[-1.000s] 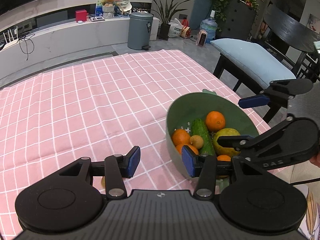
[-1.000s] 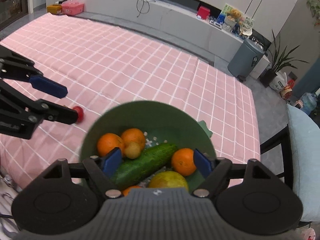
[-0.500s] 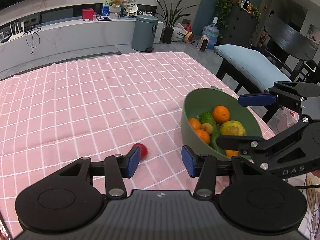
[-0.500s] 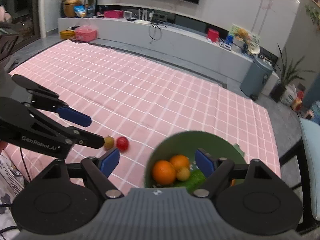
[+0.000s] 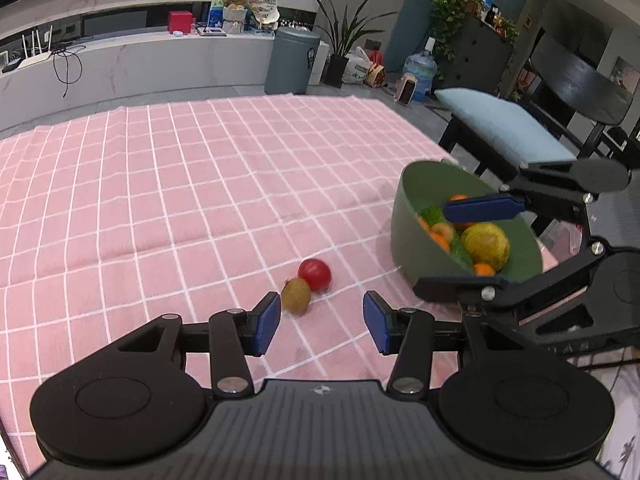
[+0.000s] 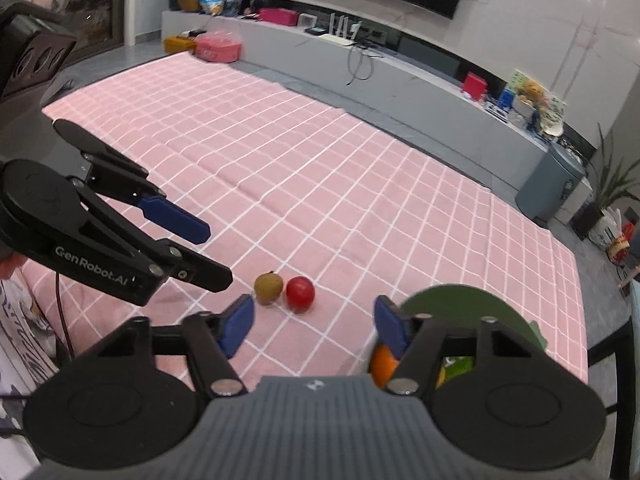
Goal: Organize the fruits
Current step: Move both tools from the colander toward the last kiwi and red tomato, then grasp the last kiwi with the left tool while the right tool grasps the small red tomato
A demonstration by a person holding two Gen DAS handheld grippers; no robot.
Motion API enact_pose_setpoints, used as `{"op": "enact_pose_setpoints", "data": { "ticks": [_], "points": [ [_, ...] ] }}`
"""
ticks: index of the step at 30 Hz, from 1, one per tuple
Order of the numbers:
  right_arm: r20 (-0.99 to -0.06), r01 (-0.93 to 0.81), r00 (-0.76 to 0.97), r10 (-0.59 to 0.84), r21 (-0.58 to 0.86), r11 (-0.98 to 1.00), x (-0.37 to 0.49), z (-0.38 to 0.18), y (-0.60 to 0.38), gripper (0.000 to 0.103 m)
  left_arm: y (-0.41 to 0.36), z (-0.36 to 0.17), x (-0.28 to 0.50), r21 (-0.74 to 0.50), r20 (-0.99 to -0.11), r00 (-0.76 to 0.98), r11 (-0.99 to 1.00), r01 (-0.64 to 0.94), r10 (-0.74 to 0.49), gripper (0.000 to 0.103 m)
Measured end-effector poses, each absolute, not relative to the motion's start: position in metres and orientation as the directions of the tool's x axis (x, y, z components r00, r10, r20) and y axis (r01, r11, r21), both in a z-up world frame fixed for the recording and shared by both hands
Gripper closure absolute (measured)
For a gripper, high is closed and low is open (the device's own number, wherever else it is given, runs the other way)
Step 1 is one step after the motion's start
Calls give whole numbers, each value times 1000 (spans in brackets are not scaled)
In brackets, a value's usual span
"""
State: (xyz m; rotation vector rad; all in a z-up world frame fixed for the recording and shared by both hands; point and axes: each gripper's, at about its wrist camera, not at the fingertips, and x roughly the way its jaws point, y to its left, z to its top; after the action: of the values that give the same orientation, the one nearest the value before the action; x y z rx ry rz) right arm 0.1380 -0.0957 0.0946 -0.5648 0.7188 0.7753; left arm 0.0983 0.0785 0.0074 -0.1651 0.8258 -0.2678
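Both the left gripper (image 5: 320, 322) and right gripper (image 6: 314, 324) had fingers wide and held nothing. The round red fruit (image 5: 314, 275) and brown kiwi-like fruit (image 5: 295, 295) touched each other near the table's near edge, beside the deep green bowl (image 5: 416, 236) of fruit. Risk: contacting one fruit could roll its neighbour off the edge.

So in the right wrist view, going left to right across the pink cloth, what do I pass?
Left gripper with blue pads, open → small brown-green round fruit → red round fruit → dark green bowl, with an orange fruit showing at its near edge.
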Motion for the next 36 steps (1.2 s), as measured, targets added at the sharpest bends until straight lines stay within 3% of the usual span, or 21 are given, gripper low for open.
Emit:
{"op": "enact_pose_setpoints", "data": {
  "ticks": [6, 27, 31, 36],
  "points": [
    [-775, -834, 474, 418, -243, 496, 139, 79, -80, 59, 85, -8, 103, -231, -726, 629, 960, 161, -280, 47],
    [-858, -891, 429, 283, -352, 286, 172, 40, -54, 60, 70, -45, 143, -228, -755, 584, 954, 196, -300, 47],
    [-862, -893, 423, 279, -345, 289, 178, 37, -52, 60, 72, -50, 146, -234, -762, 573, 953, 192, -303, 49],
    [-870, -899, 406, 280, -324, 296, 185, 34, -49, 59, 73, -51, 147, -231, -765, 569, 953, 196, -302, 63]
  ]
}}
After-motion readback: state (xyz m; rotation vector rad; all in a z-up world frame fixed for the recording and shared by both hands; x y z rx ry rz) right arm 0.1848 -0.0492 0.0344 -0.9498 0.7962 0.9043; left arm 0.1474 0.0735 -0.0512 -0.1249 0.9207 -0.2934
